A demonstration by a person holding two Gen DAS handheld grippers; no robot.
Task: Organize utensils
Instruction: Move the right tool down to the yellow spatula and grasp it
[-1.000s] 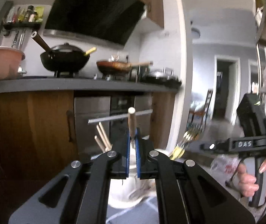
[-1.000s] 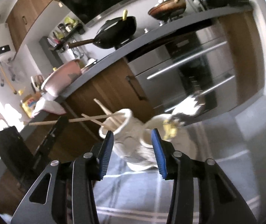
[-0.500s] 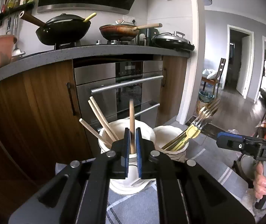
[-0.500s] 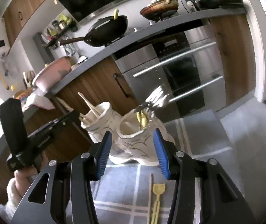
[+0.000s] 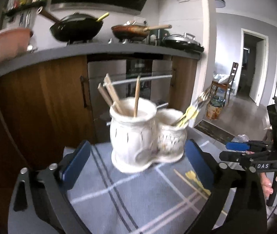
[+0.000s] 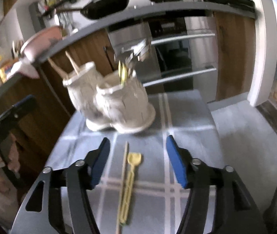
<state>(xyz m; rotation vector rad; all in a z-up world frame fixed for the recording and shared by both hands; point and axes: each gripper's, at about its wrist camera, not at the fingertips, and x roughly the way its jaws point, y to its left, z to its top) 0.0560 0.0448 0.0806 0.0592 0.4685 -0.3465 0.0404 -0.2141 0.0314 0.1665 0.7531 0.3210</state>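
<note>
"DAS" in white letters on the right gripper (image 5: 235,146) body

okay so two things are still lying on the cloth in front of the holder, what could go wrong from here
1. The chopstick and yellow spoon lie side by side, almost touching, so the right gripper, jaws opening above them, may pinch both or nudge one away.
2. Both are thin and flat on the cloth, so the pads may slide over them or bunch the fabric.
3. The holder is already crowded; the left gripper, opening close around it, could knock it.
</note>
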